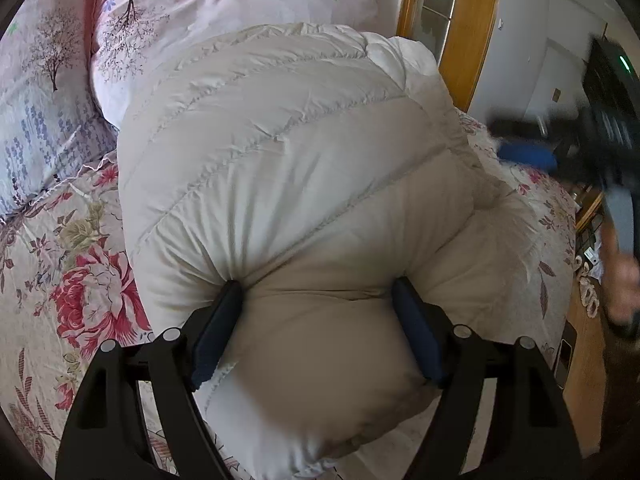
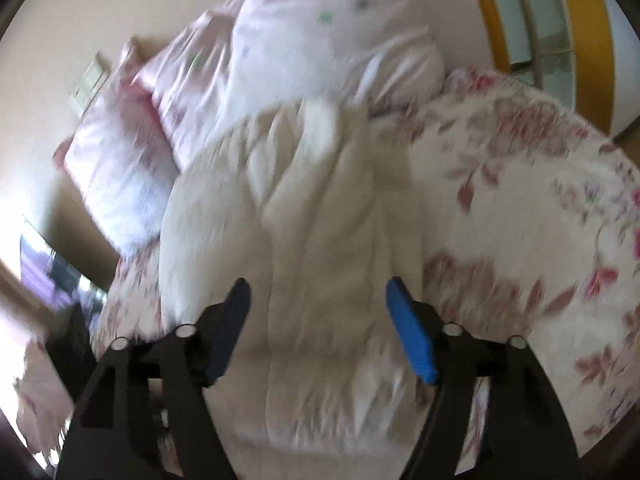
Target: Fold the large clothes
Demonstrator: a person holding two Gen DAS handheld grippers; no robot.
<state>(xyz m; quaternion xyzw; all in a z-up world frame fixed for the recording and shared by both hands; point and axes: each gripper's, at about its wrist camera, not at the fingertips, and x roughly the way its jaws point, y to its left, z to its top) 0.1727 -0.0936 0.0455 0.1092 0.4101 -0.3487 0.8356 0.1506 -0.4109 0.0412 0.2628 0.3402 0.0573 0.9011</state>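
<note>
A cream quilted down coat (image 1: 288,168) lies bunched on the floral bed. My left gripper (image 1: 318,292) is open wide with its dark blue pads pressed against the coat's puffy near fold, which bulges between them. In the blurred right wrist view the coat (image 2: 304,208) lies lengthwise ahead. My right gripper (image 2: 316,292) is open and empty, held above the coat's near end. The right gripper also shows blurred at the right edge of the left wrist view (image 1: 560,148), beyond the coat's fur-trimmed edge.
The floral bedsheet (image 1: 76,264) covers the bed. Pink pillows and a folded quilt (image 1: 224,4) lie at the head. A wooden-framed door (image 1: 452,20) stands behind. The bed's right edge drops to a wooden floor (image 1: 584,344) with small items.
</note>
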